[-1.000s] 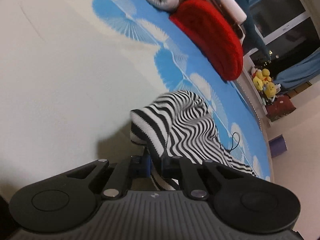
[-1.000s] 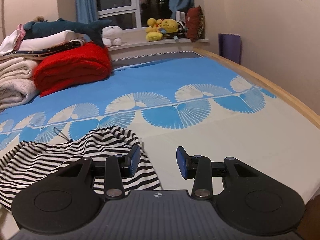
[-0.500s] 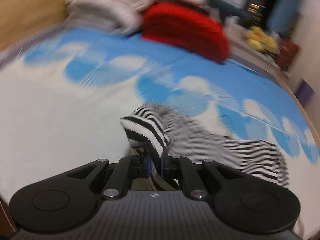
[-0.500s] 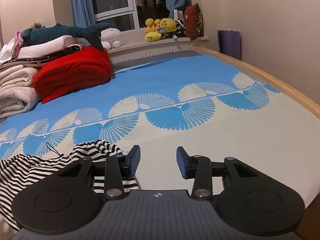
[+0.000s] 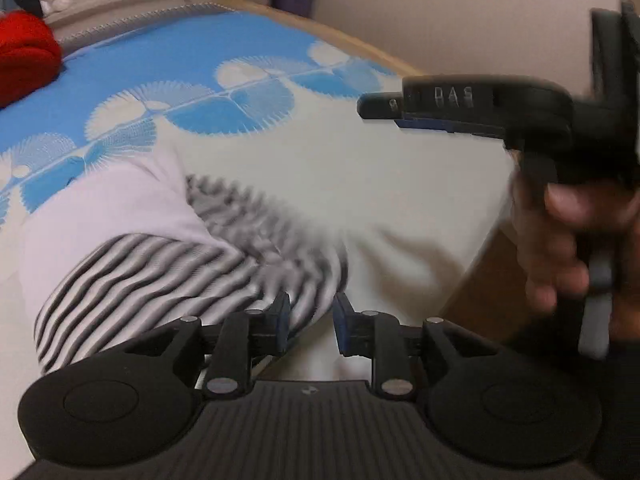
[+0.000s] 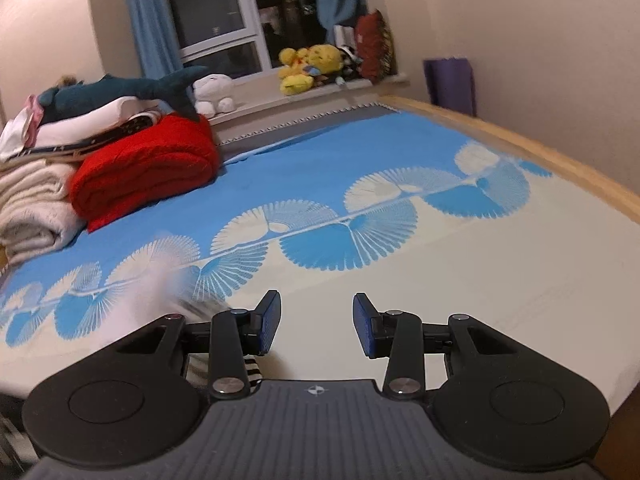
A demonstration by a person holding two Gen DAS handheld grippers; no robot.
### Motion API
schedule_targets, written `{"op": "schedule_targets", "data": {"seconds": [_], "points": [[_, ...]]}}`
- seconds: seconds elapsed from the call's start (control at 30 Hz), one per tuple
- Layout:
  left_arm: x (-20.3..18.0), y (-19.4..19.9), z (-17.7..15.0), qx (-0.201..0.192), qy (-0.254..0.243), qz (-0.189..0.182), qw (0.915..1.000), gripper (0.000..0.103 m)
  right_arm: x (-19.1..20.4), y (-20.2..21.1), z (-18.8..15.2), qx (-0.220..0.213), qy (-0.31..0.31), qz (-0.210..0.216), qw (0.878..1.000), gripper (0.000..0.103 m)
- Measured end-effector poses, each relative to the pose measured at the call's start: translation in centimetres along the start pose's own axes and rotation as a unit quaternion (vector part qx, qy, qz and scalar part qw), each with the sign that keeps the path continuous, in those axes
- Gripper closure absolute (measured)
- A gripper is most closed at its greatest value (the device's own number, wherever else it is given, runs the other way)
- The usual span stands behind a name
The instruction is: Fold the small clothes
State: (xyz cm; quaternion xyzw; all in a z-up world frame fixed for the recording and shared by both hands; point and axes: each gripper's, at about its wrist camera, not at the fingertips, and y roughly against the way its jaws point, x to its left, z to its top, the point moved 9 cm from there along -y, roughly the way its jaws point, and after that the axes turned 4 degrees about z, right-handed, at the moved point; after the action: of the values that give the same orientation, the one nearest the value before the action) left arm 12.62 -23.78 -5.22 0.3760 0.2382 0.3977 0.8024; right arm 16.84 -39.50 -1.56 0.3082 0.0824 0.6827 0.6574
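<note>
1. Left claw (image 5: 310, 322): jaws parted, nothing between them; it sits just above the near edge of the striped garment (image 5: 168, 264); no grip on the cloth.
2. Right claw (image 6: 316, 330): jaws spread wide, empty; it points across the bed (image 6: 440, 280); in the left view it hangs above and to the right, well clear of the cloth.
3. Garment: lies on the bed near the front edge, partly turned over so a pale inner face shows above the stripes; image blurred, so hem and corners cannot be told apart; only a sliver shows under the right claw's left finger.
4. Handling, judged: thin knit, light, limp, slightly stretchy; it will sag and crease rather than hold a line; not fragile, not slippery on the sheet.
5. Hold, judged: pinch a doubled edge or corner, 1 claw each side, keeping the fold line taut.
6. Red blanket (image 6: 148, 168) and towels (image 6: 32, 208) lie well apart.
</note>
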Motion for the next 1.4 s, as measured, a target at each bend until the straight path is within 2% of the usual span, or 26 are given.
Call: {"op": "schedule_targets", "data": {"seconds": [0.07, 0.17, 0.27, 0.33, 0.4, 0.5, 0.53, 0.57, 0.6, 0.63, 0.67, 0.73, 0.83, 0.9, 0.93, 0.97, 1.03, 1.1, 1.17, 1.23, 1.27, 1.3, 1.33, 1.37, 1.4], "points": [[1.9, 2.2, 0.2, -0.029, -0.003, 0.017, 0.9994, 0.075, -0.8, 0.0, -0.3, 0.012, -0.024, 0.008, 1.0, 0.061], [5.5, 6.2, -0.5, -0.038, 0.007, 0.04, 0.9984, 0.075, -0.9, -0.2, -0.5, 0.021, -0.047, 0.025, 0.998, 0.061], [9.2, 9.5, -1.5, -0.044, -0.03, 0.081, 0.9953, 0.075, 0.0, -1.1, -0.9, 0.037, -0.051, 0.037, 0.997, 0.061], [12.3, 10.3, -2.0, -0.044, -0.032, 0.098, 0.9937, 0.075, 1.2, -2.4, -1.7, 0.064, -0.055, 0.053, 0.995, 0.061], [14.7, 10.1, -2.8, -0.053, -0.011, 0.107, 0.9928, 0.074, 3.0, -3.9, -2.5, 0.094, -0.039, 0.07, 0.992, 0.061], [18.2, 8.9, -5.3, -0.072, 0.077, 0.105, 0.9889, 0.074, 5.9, -6.2, -3.6, 0.134, -0.008, 0.1, 0.986, 0.061], [19.7, 7.3, -6.7, -0.012, 0.105, 0.132, 0.9856, 0.075, 6.7, -7.0, -4.1, 0.147, -0.005, 0.111, 0.983, 0.061], [21.0, 6.8, -7.6, 0.025, 0.116, 0.18, 0.9766, 0.075, 7.4, -7.9, -4.5, 0.161, -0.006, 0.121, 0.979, 0.06], [22.1, 6.4, -8.0, 0.036, 0.123, 0.218, 0.9676, 0.076, 7.9, -8.7, -4.8, 0.174, -0.008, 0.129, 0.976, 0.058], [23.0, 6.0, -8.2, 0.049, 0.134, 0.231, 0.9624, 0.075, 8.4, -9.5, -5.2, 0.188, -0.011, 0.134, 0.973, 0.056], [23.4, 5.9, -7.9, 0.047, 0.146, 0.218, 0.9638, 0.074, 8.7, -10.5, -5.7, 0.204, -0.014, 0.136, 0.969, 0.053], [24.1, 6.4, -6.8, 0.023, 0.164, 0.192, 0.9672, 0.074, 9.0, -12.1, -7.0, 0.238, -0.011, 0.127, 0.963, 0.053], [24.9, 7.1, -5.8, 0.0, 0.18, 0.181, 0.9668, 0.073, 9.7, -13.2, -8.0, 0.256, -0.008, 0.123, 0.959, 0.055], [24.8, 7.0, -5.5, -0.005, 0.205, 0.152, 0.9669, 0.072, 10.4, -13.2, -8.1, 0.257, -0.005, 0.138, 0.956, 0.085], [24.5, 6.8, -5.4, -0.007, 0.212, 0.14, 0.9673, 0.071, 10.7, -13.0, -8.1, 0.256, -0.003, 0.149, 0.955, 0.09], [24.1, 6.3, -5.0, -0.008, 0.212, 0.132, 0.9684, 0.07, 11.0, -12.6, -7.8, 0.249, 0.001, 0.158, 0.956, 0.096], [22.9, 5.9, -4.1, -0.014, 0.201, 0.113, 0.9729, 0.068, 10.8, -11.1, -6.4, 0.215, 0.005, 0.172, 0.961, 0.097], [20.8, 5.5, -3.8, -0.02, 0.187, 0.091, 0.9779, 0.066, 9.6, -8.8, -3.7, 0.155, -0.048, 0.208, 0.965, 0.098], [18.6, 4.9, -3.2, -0.025, 0.171, 0.059, 0.9831, 0.061, 7.9, -6.5, -2.0, 0.114, -0.093, 0.234, 0.961, 0.098], [16.2, 3.6, -3.1, -0.015, 0.145, 0.027, 0.989, 0.057, 5.9, -5.4, -2.2, 0.115, -0.093, 0.207, 0.967, 0.098], [15.3, 2.7, -3.4, -0.003, 0.127, 0.022, 0.9917, 0.055, 4.7, -5.7, -3.0, 0.135, -0.093, 0.181, 0.97, 0.098], [14.4, 1.3, -4.2, 0.026, 0.095, 0.031, 0.9946, 0.055, 3.7, -6.3, -4.0, 0.16, -0.093, 0.158, 0.97, 0.098], [13.9, 0.0, -5.2, 0.056, 0.066, 0.05, 0.995, 0.049, 2.8, -7.2, -5.4, 0.193, -0.087, 0.131, 0.969, 0.098], [13.6, -1.2, -6.5, 0.087, 0.039, 0.066, 0.9933, 0.044, 2.2, -8.2, -6.8, 0.227, -0.071, 0.102, 0.966, 0.098], [13.5, -1.9, -7.4, 0.106, 0.024, 0.077, 0.9911, 0.044, 2.1, -8.9, -8.0, 0.249, -0.055, 0.082, 0.963, 0.098]]}}
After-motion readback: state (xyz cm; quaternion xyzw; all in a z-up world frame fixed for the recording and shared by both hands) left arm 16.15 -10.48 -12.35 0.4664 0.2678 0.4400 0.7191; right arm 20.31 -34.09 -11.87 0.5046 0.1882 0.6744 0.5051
